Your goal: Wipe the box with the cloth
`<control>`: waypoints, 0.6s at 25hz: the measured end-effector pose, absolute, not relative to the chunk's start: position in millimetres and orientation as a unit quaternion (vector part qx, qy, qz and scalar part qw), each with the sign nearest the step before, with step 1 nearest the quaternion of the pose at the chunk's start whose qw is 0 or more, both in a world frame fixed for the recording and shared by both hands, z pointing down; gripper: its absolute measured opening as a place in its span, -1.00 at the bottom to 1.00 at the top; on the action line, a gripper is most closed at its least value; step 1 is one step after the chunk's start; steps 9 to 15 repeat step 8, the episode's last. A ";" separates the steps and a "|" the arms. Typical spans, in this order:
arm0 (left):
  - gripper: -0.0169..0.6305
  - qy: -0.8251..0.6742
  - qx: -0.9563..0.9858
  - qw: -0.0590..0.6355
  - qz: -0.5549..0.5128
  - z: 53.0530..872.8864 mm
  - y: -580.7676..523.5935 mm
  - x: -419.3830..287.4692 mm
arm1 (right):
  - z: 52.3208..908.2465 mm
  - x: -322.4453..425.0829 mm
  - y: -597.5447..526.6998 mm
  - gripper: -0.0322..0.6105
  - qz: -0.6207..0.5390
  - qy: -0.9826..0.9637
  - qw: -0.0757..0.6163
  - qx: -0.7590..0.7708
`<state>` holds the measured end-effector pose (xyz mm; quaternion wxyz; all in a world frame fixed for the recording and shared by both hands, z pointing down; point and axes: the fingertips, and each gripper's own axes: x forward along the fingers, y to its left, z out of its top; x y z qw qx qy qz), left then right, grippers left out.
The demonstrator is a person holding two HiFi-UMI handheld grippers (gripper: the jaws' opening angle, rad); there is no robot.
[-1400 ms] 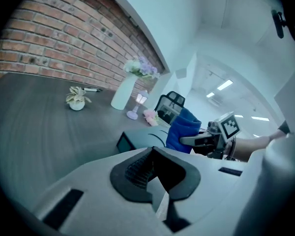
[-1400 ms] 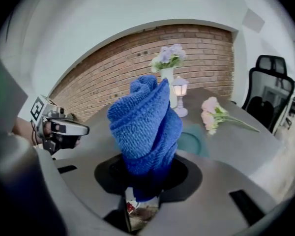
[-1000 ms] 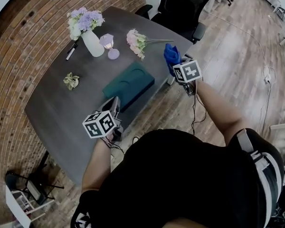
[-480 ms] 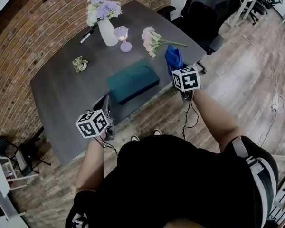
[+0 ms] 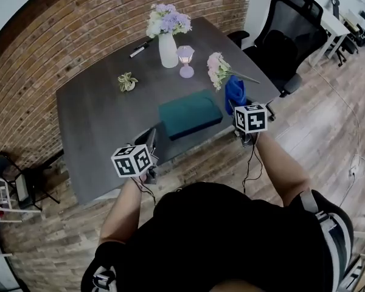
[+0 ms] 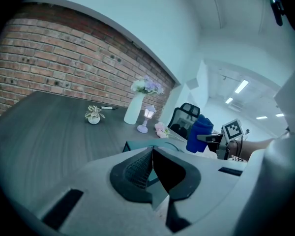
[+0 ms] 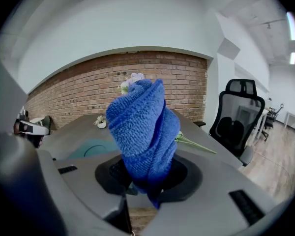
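Observation:
A flat dark-teal box (image 5: 190, 114) lies on the dark grey table (image 5: 103, 126) near its front edge. It shows low in the left gripper view as the teal box (image 6: 137, 146). My right gripper (image 5: 238, 105) hangs just off the table's front right edge, shut on a bunched blue cloth (image 5: 234, 93) that stands up out of its jaws; the blue cloth (image 7: 145, 127) fills the right gripper view. My left gripper (image 5: 150, 140) sits over the table's front edge, left of the box, jaws shut with nothing between them.
At the back of the table stand a white vase of purple flowers (image 5: 168, 40), a small lilac lamp (image 5: 186, 61), a small potted plant (image 5: 127, 81) and a marker (image 5: 140, 48). A pink flower stem (image 5: 222, 69) lies right of the box. A black office chair (image 5: 289, 38) stands beyond the table's right corner.
The head view has shifted, so table and box now sit further right and lower in frame. Both grippers keep their places beside the box, and the cloth stays gripped.

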<state>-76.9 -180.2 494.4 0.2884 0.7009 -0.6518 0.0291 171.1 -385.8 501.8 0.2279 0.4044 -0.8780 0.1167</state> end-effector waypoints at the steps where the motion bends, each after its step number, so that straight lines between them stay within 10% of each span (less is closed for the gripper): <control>1: -0.91 -0.652 0.701 0.287 0.030 493.9 -178.8 -79.8 | 501.3 167.6 -383.9 -0.54 0.118 -0.879 0.225 0.403; 15: -0.91 -0.648 0.705 0.289 -0.002 484.9 -180.6 -88.1 | 497.8 155.5 -373.6 -0.54 0.122 -0.888 0.226 0.383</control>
